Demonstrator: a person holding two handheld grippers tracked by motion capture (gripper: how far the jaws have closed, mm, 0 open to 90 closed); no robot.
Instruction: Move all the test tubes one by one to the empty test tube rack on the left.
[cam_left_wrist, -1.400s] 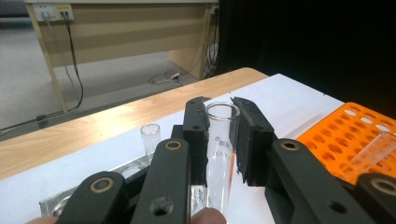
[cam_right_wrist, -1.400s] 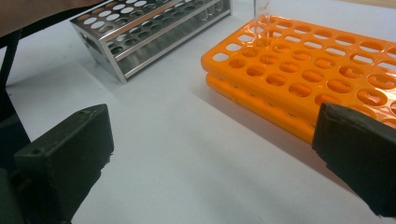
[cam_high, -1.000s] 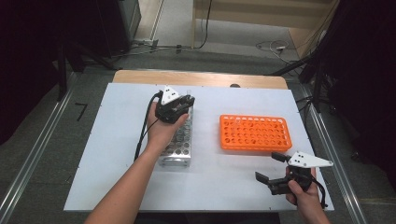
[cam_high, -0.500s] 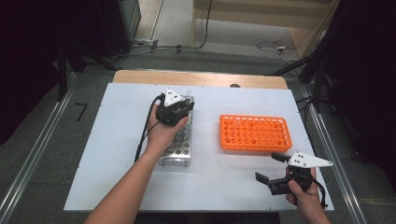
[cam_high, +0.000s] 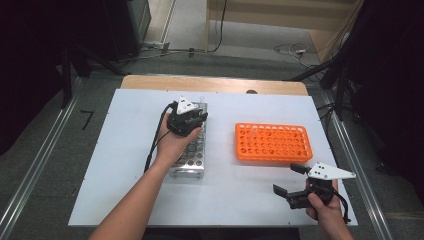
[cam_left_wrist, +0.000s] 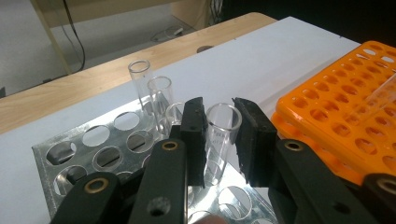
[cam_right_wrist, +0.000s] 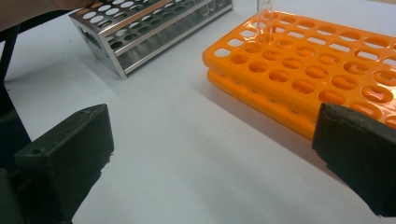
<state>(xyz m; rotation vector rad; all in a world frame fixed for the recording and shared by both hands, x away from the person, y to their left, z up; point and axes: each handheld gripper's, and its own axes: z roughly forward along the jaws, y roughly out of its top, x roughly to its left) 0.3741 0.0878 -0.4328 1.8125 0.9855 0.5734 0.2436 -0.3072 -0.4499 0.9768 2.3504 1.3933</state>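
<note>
A clear glass tube (cam_left_wrist: 222, 135) stands upright in a hole of the steel rack (cam_high: 192, 155) at its far end. My left gripper (cam_left_wrist: 218, 126) is shut on this tube, one black pad on each side near the rim; its jaws have just been opening a little, with the tube still between them. From above, the left gripper (cam_high: 192, 112) sits over the rack's far end. Two more tubes (cam_left_wrist: 150, 91) stand behind it. My right gripper (cam_high: 295, 187) rests open near the table's front right corner, nothing between its jaws.
An orange plastic rack (cam_high: 272, 142) lies right of the steel one, with one clear tube (cam_right_wrist: 264, 14) standing in a far hole. The white table top (cam_high: 125, 150) reaches a wooden strip at the back. Cables lie on the floor beyond.
</note>
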